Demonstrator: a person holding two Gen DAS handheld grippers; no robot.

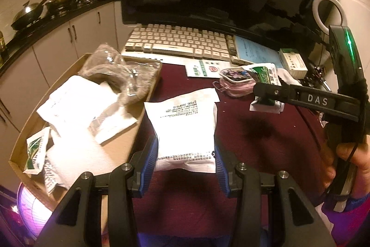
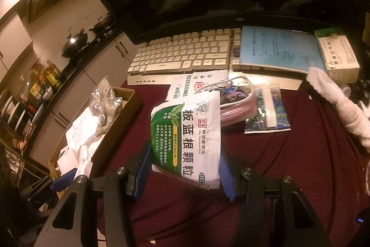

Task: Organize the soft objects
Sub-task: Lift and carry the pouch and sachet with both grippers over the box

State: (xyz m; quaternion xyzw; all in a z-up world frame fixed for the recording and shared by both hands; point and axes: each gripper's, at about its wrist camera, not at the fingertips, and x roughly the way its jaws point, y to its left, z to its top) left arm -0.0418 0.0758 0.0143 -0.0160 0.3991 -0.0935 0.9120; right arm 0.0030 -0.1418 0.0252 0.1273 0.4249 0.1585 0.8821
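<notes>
Cardboard tray (image 1: 143, 108) sits at the left edge of the maroon table (image 1: 266, 142), already holding white packets and a crinkled clear bag (image 1: 115, 66).

Left gripper (image 1: 186, 152) pinches a puffy white pouch (image 1: 182, 129) by its near end, blue pads pressed against both sides; the pouch is raised beside the tray. Judged light, air-filled and compliant; the smooth film may slip, so hold near the sealed seam.

Right gripper (image 2: 185, 168) pinches a green-and-white granule sachet (image 2: 187, 142), held upright over the table. Judged light and limp, with loose contents that will shift.

Pink pouch (image 2: 235, 108) lies partly hidden behind the sachet. The tray's near corner is cut off. Small print on the white pouch is unreadable.
</notes>
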